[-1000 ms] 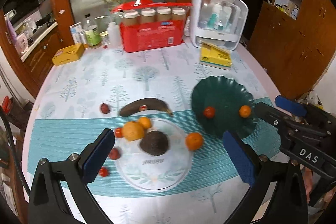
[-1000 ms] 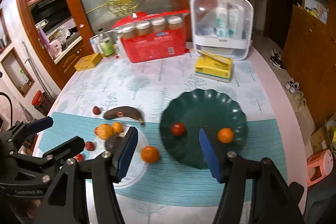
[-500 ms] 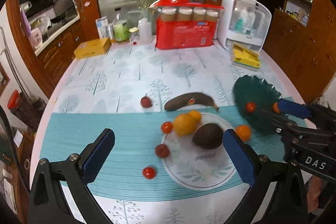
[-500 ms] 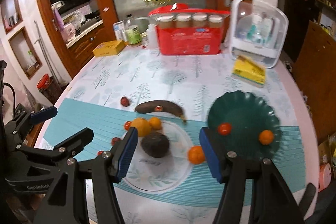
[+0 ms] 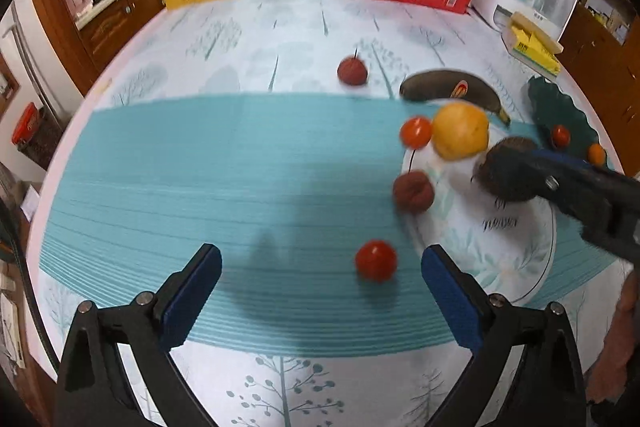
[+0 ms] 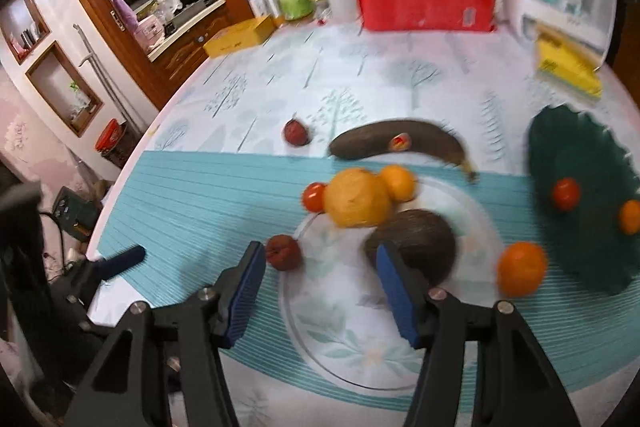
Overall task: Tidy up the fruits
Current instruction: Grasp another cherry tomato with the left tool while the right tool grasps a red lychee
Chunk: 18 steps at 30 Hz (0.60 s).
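My left tool (image 5: pixel 320 279) hangs over the teal band of the desk (image 5: pixel 240 39) with its blue pads wide apart and nothing between them; a small red tomato (image 5: pixel 376 260) lies on the cloth just ahead, nearer the right pad. Beyond it, a dark red fruit (image 5: pixel 413 192) sits at the left rim of the white plate (image 5: pixel 520 267), with another tomato (image 5: pixel 416 132) touching the big yellow fruit (image 5: pixel 461 131) at the far rim. A dark banana (image 5: pixel 452 89) lies past the plate, and a lone red fruit (image 5: pixel 352 71) is left of it on the pale cloth. My right tool (image 6: pixel 320 283) is over the plate, its jaws closing with nothing gripped; the brown avocado (image 6: pixel 416 243) rests just behind the right pad. An orange (image 6: pixel 522 269) lies between the plate and the green dish (image 6: pixel 580 155), which holds a tomato (image 6: pixel 565 193) and a small orange (image 6: pixel 631 217).
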{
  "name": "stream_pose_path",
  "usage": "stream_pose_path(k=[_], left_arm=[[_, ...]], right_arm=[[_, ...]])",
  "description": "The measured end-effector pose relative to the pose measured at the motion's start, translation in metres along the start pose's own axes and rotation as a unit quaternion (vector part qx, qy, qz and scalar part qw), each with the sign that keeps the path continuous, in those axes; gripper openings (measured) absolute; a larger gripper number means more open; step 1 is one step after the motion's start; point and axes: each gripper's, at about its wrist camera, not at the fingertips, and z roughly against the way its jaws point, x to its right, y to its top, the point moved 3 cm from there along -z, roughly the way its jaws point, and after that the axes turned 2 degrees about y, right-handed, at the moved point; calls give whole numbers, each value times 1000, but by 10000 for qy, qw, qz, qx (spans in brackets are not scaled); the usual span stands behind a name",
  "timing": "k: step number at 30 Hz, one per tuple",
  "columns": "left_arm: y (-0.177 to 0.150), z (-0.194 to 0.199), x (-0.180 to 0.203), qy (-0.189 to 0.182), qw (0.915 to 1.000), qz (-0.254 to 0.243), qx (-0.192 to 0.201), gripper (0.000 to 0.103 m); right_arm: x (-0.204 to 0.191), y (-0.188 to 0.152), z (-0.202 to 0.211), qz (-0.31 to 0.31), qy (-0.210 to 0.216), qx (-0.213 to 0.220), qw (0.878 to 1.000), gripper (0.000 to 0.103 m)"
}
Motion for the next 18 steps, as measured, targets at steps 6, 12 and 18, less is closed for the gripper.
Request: stream_pose_path(k=[6,12,18], left_arm=[[-7,-18,-4,-179,9998,81,-106,91],[-9,-27,7,-316,9993,21,-187,82],[-12,-34,13,-411,9987,5,-285,71]], right_arm=[[-8,-1,-37,-20,177,-325,9993,49],[-10,-1,-67,-34,255,-635,9977,43],[-15,-1,-79,92,441,-787,9959,36]])
